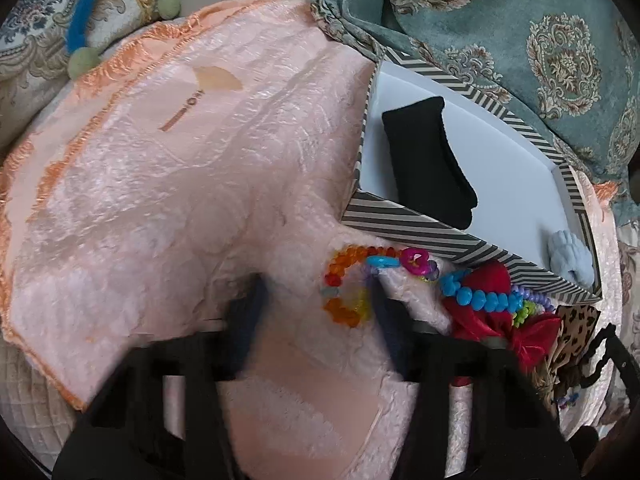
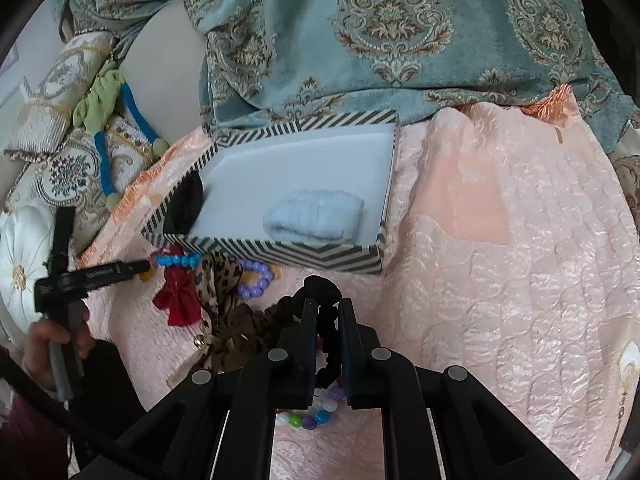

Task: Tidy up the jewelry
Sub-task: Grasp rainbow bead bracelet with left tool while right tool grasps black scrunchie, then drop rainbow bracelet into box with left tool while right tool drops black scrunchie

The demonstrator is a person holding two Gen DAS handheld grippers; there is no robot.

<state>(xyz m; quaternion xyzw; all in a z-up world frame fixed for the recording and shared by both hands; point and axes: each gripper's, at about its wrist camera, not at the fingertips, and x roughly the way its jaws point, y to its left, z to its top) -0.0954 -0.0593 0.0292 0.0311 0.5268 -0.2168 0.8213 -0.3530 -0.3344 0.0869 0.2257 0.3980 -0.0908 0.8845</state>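
A chevron-striped box (image 2: 280, 250) with a white inside holds a black fabric piece (image 2: 186, 204) and a pale blue scrunchie (image 2: 314, 216). In front of it lie a blue bead bracelet (image 2: 176, 260), a red bow (image 2: 178, 298), a leopard bow (image 2: 218, 276) and a purple bead bracelet (image 2: 256, 278). My right gripper (image 2: 327, 310) is shut on a black scrunchie (image 2: 322, 286), above a multicolour bead bracelet (image 2: 308, 418). My left gripper (image 1: 318, 312) stands open, blurred, over the pink cloth. An orange bead bracelet (image 1: 340, 276) lies between its fingers, against the right one.
A pink quilted cloth (image 1: 180, 200) covers the surface, with a teal patterned fabric (image 2: 380, 40) behind the box. Embroidered cushions and a blue-and-green cord (image 2: 104, 160) sit at the left. A hand (image 2: 52, 340) holds the left gripper at the left edge.
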